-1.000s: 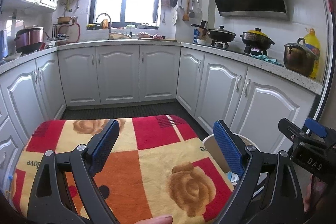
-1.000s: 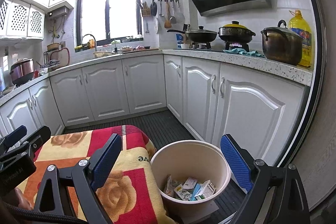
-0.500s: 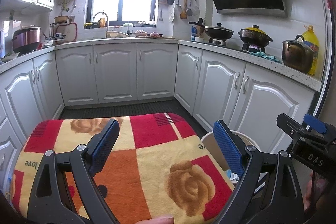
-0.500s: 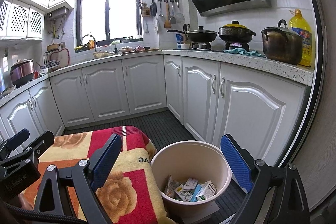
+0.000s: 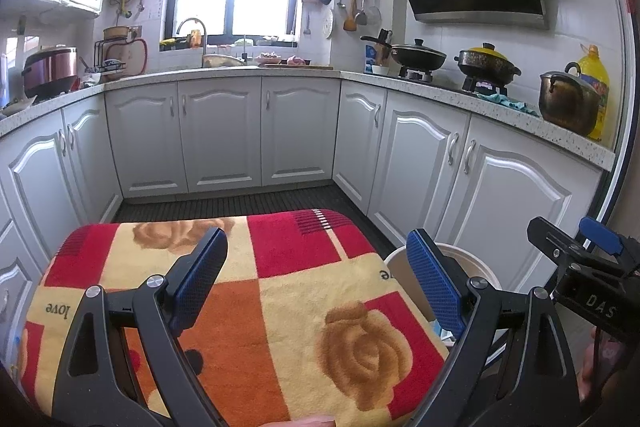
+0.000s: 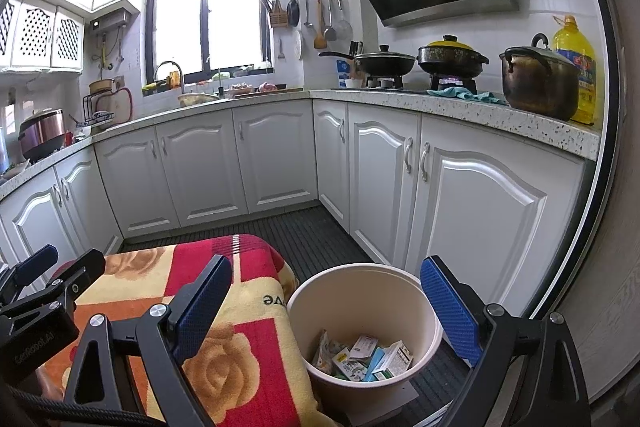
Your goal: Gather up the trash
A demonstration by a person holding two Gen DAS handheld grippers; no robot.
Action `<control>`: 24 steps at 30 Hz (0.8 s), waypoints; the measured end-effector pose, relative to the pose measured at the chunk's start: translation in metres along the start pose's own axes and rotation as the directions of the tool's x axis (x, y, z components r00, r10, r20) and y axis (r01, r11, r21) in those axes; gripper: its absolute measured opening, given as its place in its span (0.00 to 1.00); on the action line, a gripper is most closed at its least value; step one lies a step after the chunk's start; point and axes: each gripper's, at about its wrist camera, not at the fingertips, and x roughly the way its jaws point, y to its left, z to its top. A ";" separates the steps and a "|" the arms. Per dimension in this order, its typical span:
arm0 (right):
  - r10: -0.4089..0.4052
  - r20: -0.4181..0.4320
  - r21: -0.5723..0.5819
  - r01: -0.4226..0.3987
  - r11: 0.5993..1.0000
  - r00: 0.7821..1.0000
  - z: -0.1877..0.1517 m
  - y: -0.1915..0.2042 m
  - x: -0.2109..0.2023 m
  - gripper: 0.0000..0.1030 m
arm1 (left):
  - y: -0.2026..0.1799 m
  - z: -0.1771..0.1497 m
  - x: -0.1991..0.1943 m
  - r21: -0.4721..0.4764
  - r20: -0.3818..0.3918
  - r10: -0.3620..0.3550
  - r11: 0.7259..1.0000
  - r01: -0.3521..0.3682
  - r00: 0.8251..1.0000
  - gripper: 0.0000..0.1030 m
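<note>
A cream round bin stands on the dark floor beside the blanket-covered surface; several small cartons and wrappers lie at its bottom. My right gripper hovers above the bin, open, with nothing between its blue pads. Over the patterned blanket my left gripper hangs open and empty too. In the left wrist view the bin's rim peeks out behind the right finger, and the other gripper's body shows at the right edge. No loose trash shows on the blanket.
White cabinets line the back and right under a speckled counter with pots, a wok and a yellow oil bottle. A rice cooker sits on the left counter. Dark ribbed floor runs between blanket and cabinets.
</note>
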 end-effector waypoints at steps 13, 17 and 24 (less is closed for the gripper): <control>-0.003 -0.014 -0.002 0.003 1.000 1.000 -0.003 -0.002 0.005 0.91 | -0.003 -0.003 0.001 0.008 -0.002 0.011 1.000 -0.011 1.000 0.88; -0.007 -0.020 -0.008 0.007 1.000 1.000 -0.004 -0.002 0.006 0.91 | -0.003 -0.003 0.001 0.011 0.002 0.016 1.000 -0.016 1.000 0.88; -0.010 -0.023 -0.012 0.010 1.000 1.000 -0.006 0.000 0.006 0.91 | -0.004 -0.003 0.001 0.021 -0.002 0.022 1.000 -0.022 1.000 0.88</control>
